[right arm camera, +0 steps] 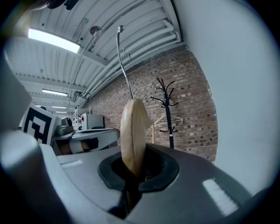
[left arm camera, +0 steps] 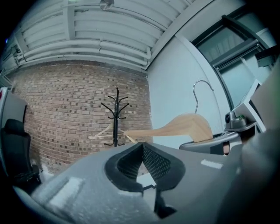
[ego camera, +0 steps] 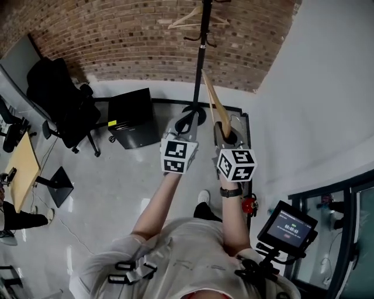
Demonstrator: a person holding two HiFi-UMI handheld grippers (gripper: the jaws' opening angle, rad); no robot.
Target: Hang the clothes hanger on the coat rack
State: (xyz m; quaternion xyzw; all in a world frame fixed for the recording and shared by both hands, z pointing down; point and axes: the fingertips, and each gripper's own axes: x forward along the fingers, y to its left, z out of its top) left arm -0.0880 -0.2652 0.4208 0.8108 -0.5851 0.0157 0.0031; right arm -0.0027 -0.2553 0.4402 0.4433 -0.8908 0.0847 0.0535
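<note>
Right gripper (right arm camera: pixel 133 169) is clamping the light wooden clothes hanger (right arm camera: pixel 133 133): jaws closed tight on the lower edge of its body, seen edge-on in the right gripper view. The hanger is standing upright out of the jaws, and its metal wire hook (right arm camera: pixel 124 65) is pointing up toward the ceiling. In the left gripper view, one wooden arm is reaching across toward the middle of the frame.

Left gripper (left arm camera: pixel 142 146) is riding just beside the right one at about the same height. Its pads are meeting at the tips and gripping nothing. Both of us... both arms are stretching forward over the pale grey floor (ego camera: pixel 117 187).

Ahead, the black metal coat rack (ego camera: pixel 200 64) is standing on its round base by the red brick wall (ego camera: pixel 117 41), well apart from the hanger we're holding, which is not on it yet. A second pale wooden hanger (ego camera: pixel 190 17) is already hanging from the rack's upper hooks.

Left of the rack, a black box-shaped cabinet (ego camera: pixel 131 120) is sitting on the floor near the wall. Farther left, a black office chair (ego camera: pixel 58 99) is parked.
</note>
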